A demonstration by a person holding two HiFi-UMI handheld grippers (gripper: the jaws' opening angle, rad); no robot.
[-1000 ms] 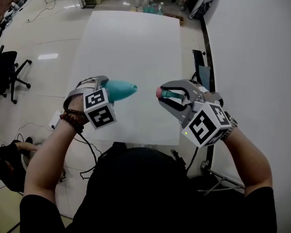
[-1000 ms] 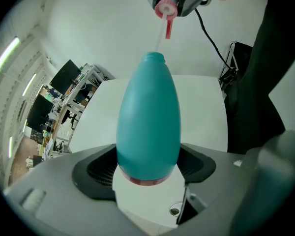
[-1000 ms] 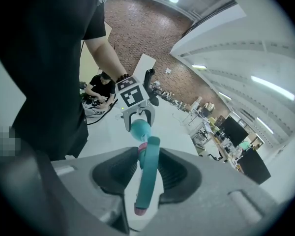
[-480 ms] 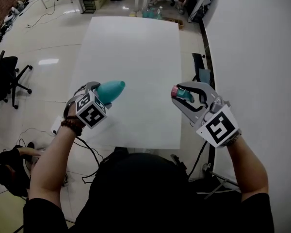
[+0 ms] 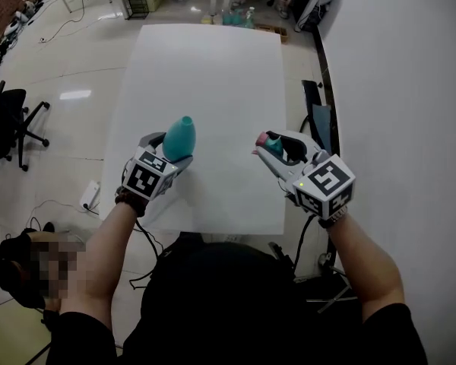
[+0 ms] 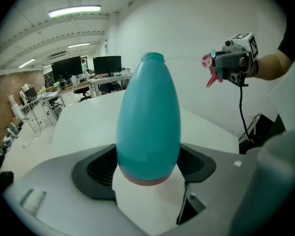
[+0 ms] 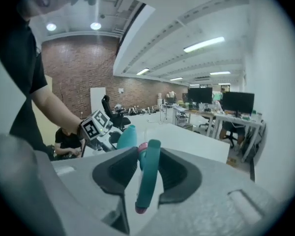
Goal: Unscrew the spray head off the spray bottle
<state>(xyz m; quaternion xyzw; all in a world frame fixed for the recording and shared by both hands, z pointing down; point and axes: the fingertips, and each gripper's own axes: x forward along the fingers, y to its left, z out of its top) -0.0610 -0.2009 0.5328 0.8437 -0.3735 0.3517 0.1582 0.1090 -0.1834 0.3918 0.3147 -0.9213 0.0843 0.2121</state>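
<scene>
The teal spray bottle (image 5: 178, 138) has no head on it; its open neck (image 6: 153, 57) points up and away. My left gripper (image 5: 169, 157) is shut on its lower body, above the white table (image 5: 213, 74) near the front left. In the left gripper view the bottle (image 6: 148, 122) stands between the dark pads (image 6: 96, 168). The teal spray head (image 5: 273, 146), with a pink trigger, is separate and sits in my right gripper (image 5: 274, 147), which is shut on it near the table's front right. The right gripper view shows the head (image 7: 147, 173) pinched between the pads (image 7: 119, 173), and the bottle (image 7: 127, 137) beyond.
An office chair (image 5: 7, 116) stands on the floor at the left. A power strip (image 5: 89, 195) with cables lies by the table's front left corner. A white wall runs along the right. Desks with monitors (image 7: 236, 104) stand further back.
Both grippers have drawn nearer the table's front edge. The bottle has turned from lying pointed right to pointing up and away. The spray head stays apart from it in the right gripper.
</scene>
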